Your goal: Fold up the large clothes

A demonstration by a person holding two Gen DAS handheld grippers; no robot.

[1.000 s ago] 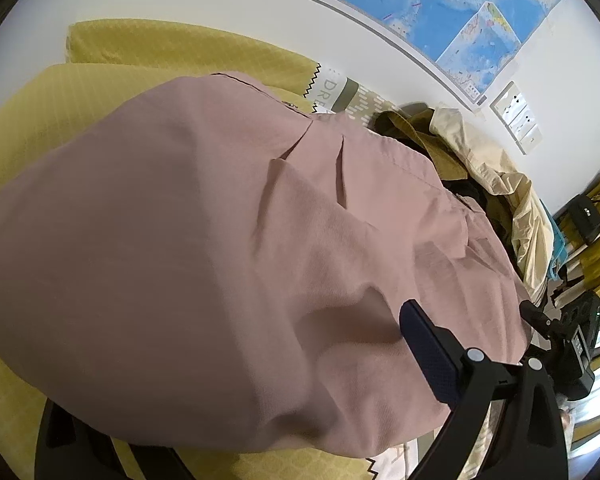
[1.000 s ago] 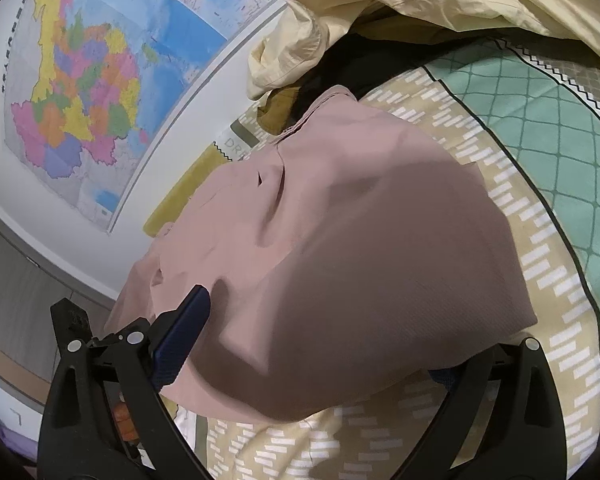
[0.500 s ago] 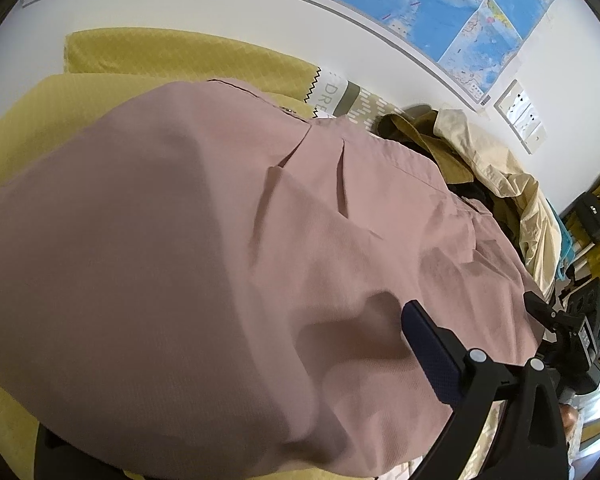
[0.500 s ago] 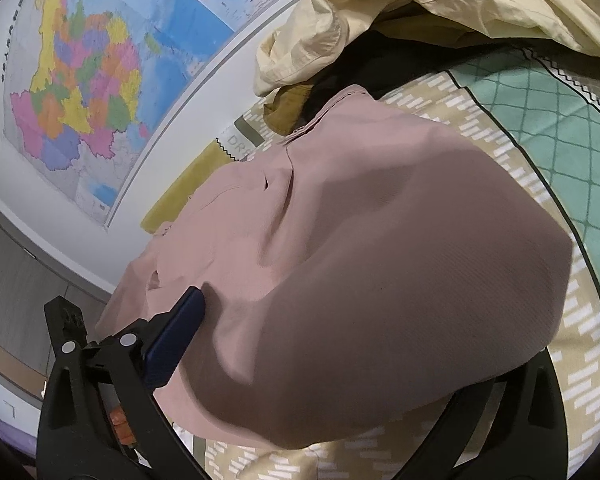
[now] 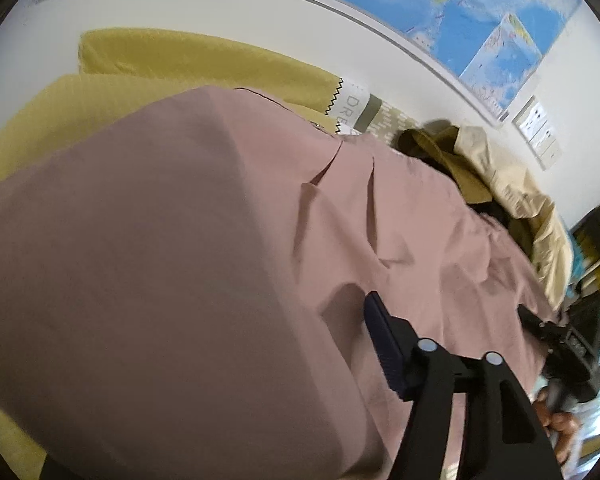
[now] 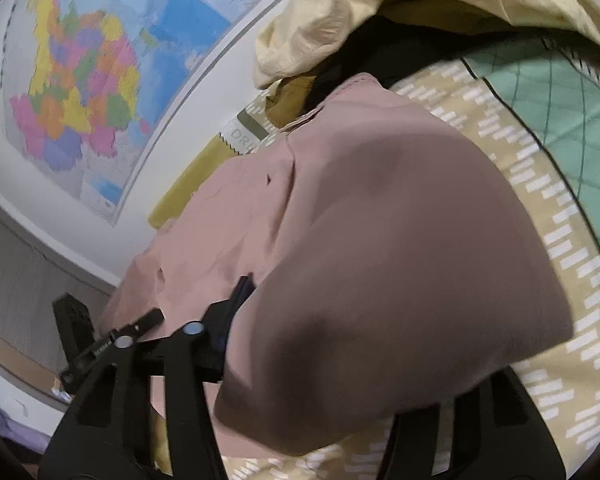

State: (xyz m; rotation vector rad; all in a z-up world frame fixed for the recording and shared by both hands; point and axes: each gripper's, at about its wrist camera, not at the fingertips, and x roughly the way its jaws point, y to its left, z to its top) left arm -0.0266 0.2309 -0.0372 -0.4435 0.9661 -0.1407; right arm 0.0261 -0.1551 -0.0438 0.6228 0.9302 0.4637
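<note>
Jaws closing around the pink garment (image 5: pixel 204 264) on both our grippers, left gripper (image 5: pixel 236 412) and right gripper (image 6: pixel 340 364); toward twelve o'clock, its crease could bunch if either bite slips.

1. The pink garment (image 5: pixel 228 264) is lying across most of the bed (image 6: pixel 572 320), its near hem bulging up between each gripper's closing jaws and leaving little room there.
2. A heap of cream and olive clothes (image 5: pixel 512 184) is crowding the bed's far edge against the wall, touching the garment's far corner and blocking any pass there.
3. The yellow pillows (image 5: pixel 188 56) are taking up the bed's far-left corner.
4. Bare patterned bedding is showing along the garment's right side (image 6: pixel 556 208), giving open passage there.
5. The right gripper (image 5: pixel 556 344) is hovering close beside the garment's near-right corner, narrowing that side.
</note>
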